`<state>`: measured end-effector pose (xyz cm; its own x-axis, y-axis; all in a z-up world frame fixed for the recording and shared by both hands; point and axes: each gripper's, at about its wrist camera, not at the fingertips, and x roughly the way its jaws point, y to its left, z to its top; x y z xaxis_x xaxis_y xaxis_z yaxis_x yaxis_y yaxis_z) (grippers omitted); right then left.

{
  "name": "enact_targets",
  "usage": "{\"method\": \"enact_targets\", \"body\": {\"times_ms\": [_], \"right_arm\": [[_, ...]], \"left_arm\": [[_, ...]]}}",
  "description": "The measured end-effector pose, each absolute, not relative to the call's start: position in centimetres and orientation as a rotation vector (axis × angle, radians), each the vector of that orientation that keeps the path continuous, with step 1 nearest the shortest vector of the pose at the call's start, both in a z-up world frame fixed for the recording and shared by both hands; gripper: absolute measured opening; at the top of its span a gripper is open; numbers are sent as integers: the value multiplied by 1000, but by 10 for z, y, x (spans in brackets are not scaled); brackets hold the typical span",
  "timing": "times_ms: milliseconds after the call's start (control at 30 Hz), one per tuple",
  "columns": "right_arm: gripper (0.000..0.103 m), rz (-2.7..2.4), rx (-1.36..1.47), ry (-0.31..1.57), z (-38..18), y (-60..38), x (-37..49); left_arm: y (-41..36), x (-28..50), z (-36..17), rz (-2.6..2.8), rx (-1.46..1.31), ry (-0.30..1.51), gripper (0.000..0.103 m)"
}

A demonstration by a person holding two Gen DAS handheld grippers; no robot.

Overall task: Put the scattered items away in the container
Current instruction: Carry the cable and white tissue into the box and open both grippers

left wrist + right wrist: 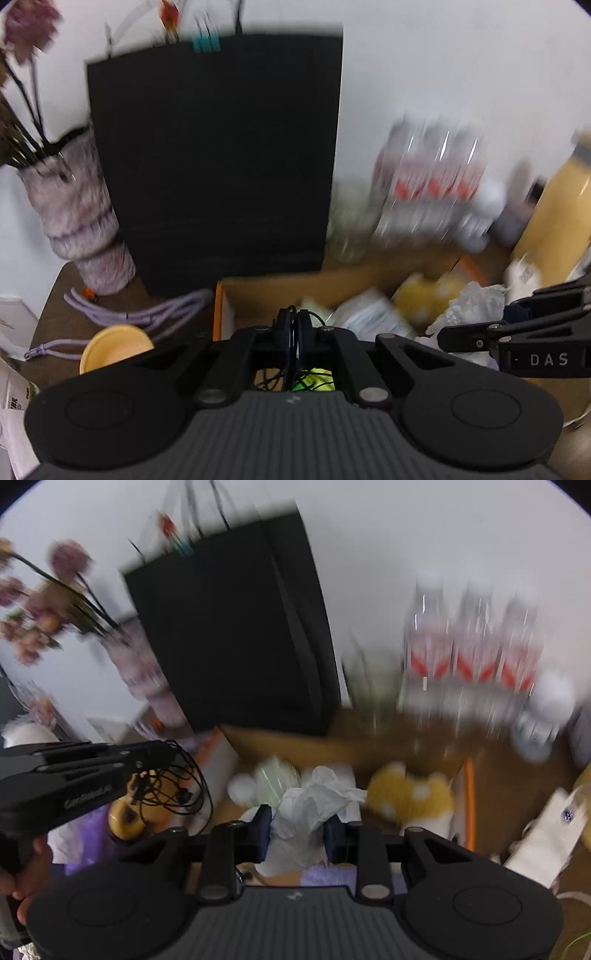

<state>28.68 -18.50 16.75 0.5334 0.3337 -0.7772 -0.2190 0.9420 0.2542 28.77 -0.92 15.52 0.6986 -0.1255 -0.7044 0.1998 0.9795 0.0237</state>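
Both views motion-blurred. Left gripper (168, 751): jaws closed on a tangle of thin black cable (177, 786), probably earphones, hanging near the left edge of the cardboard box (295, 738). Right gripper (297, 830): jaws clamped on crumpled white tissue (314, 801), above the box. Box sits on the desk (55, 295), already holding a yellow plush toy (410, 797). Black paper bag (236, 620) stands behind.

cardboard box (295, 744): matt brown card | tissue (314, 805) over box: crumpled white paper | bag (214, 155) behind box: matt black paper | bottles (469, 646) behind box: glossy clear plastic
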Motion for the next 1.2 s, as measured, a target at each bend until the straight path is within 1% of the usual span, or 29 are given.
{"method": "enact_targets", "body": {"times_ms": [133,233,300,333,400,433,467,500,533,567,600,633,667,767,867,900,967,1000,1100,1200], "right_arm": [[27,330,107,1071,122,-169,303],[27,312,63,1128,98,-160,309],[30,320,76,1152,85,-154,313],[30,327,94,1164,78,-153,314],[31,348,116,1175,70,-150,318],[31,353,119,1178,66,-148,318],[32,351,121,1183,65,-147,318],[33,353,121,1183,65,-145,318],[37,354,126,1181,67,-146,317],[48,347,133,1174,72,-148,315],[55,338,136,1163,78,-150,315],[69,326,130,1145,86,-153,313],[76,310,120,1127,96,-158,310],[77,247,103,1091,127,-176,305],[80,162,81,1065,164,-197,294],[81,137,69,1055,175,-204,289],[86,95,52,1027,194,-217,279],[86,74,52,1020,201,-223,274],[86,46,71,1012,214,-229,260],[86,54,63,997,223,-224,245]], "left_arm": [[-17,306,112,-159,146,882,5],[-22,313,87,-156,185,940,6],[-20,314,74,-151,193,970,7],[-18,314,69,-142,185,982,10],[-14,316,64,-140,174,1004,19],[-13,317,63,-142,172,1007,32],[-12,317,64,-142,176,1008,41],[-10,316,66,-141,180,1011,41],[-8,315,69,-141,181,1017,42],[-6,313,73,-139,181,1023,43],[-2,312,79,-135,176,1028,46],[1,311,86,-130,165,1031,53],[2,312,93,-123,154,1036,60],[10,309,122,-92,116,1053,68],[14,300,155,-76,135,1050,69],[17,294,168,-76,142,1032,71],[24,285,189,-54,138,1003,77],[29,280,197,-36,122,992,77],[34,271,207,-20,67,998,78],[26,262,202,-35,59,1035,78]]}}
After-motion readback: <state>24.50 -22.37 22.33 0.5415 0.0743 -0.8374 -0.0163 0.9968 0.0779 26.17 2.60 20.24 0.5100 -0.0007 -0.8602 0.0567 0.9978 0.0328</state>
